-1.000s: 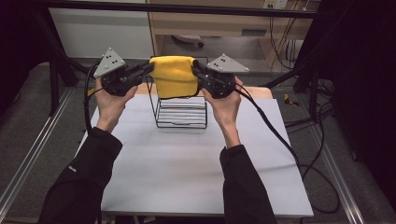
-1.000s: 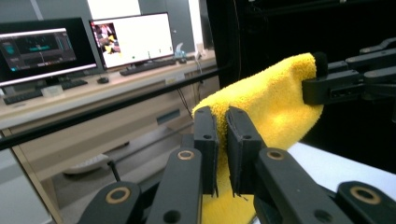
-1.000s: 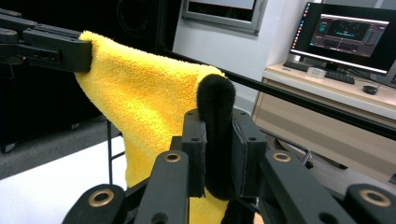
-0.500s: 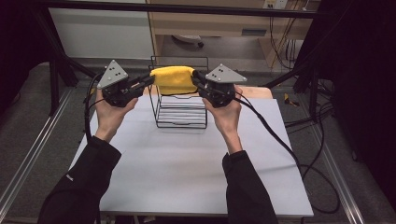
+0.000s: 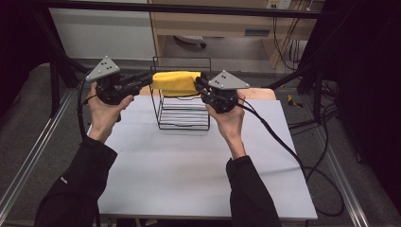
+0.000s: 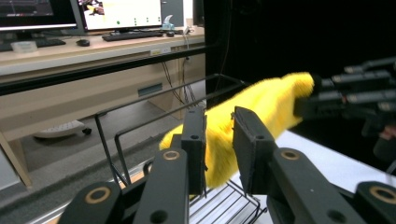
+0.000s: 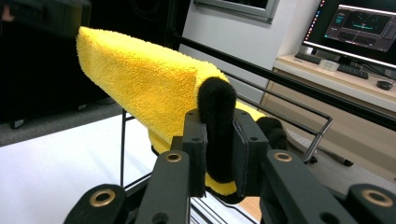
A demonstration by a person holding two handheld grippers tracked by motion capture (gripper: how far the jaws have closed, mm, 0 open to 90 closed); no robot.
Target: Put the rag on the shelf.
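Observation:
A yellow towel (image 5: 176, 82) with a black edge stretches between my two grippers across the top of a black wire rack (image 5: 184, 116). My left gripper (image 5: 149, 79) holds its left end. Its jaws have just been opening a little, but the towel (image 6: 261, 107) still fills the gap between the pads of the left gripper (image 6: 219, 121). My right gripper (image 5: 201, 82) is shut on the towel's right end. In the right gripper view the black hem of the towel (image 7: 149, 88) is pinched between the pads of the right gripper (image 7: 219, 116).
The rack stands at the far middle of a white table (image 5: 189, 165). Cables trail from the right gripper over the table's right edge. Beyond the table are a metal frame and a wooden desk (image 6: 70, 56) with monitors.
The towel hung as a broad sheet a second ago. It now shows as a lower, narrower band across the rack's top. Both hands have barely shifted.

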